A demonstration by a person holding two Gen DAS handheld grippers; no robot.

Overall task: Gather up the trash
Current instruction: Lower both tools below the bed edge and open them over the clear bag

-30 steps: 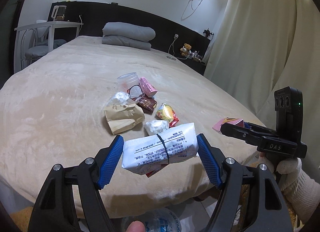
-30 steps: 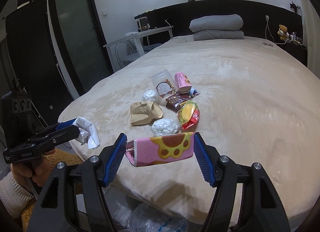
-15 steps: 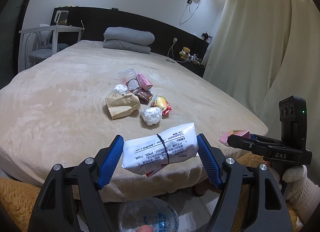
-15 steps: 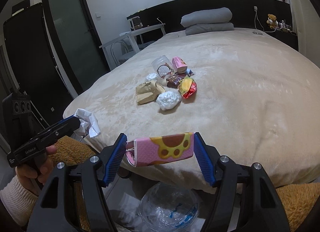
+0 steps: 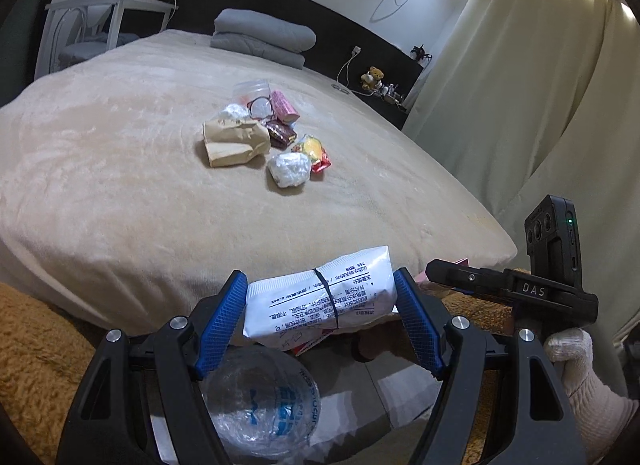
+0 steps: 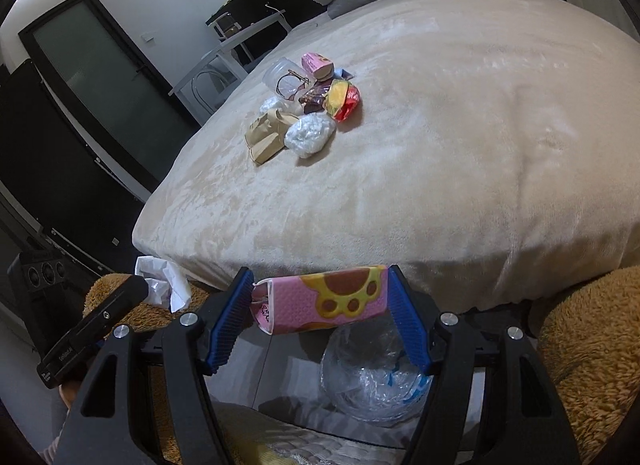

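Beside the beige plush bed (image 5: 120, 185), you are keeping your left claw (image 5: 320, 325) clamped on a white printed packet (image 5: 320, 297) and your right claw (image 6: 320, 317) clamped on a pink paw-print wrapper (image 6: 324, 301), both poised above the clear plastic bag (image 6: 372, 377) for dropping.

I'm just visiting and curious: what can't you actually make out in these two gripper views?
- Clear bag below the grippers: the left wrist view's fingers and white packet hide its rim and contents.
- Pink carton, right wrist view: the blue pads cover both ends.
- Trash pile on the bed: the labels are too small to read.
- The person: only a gloved hand, cut off by the edge.
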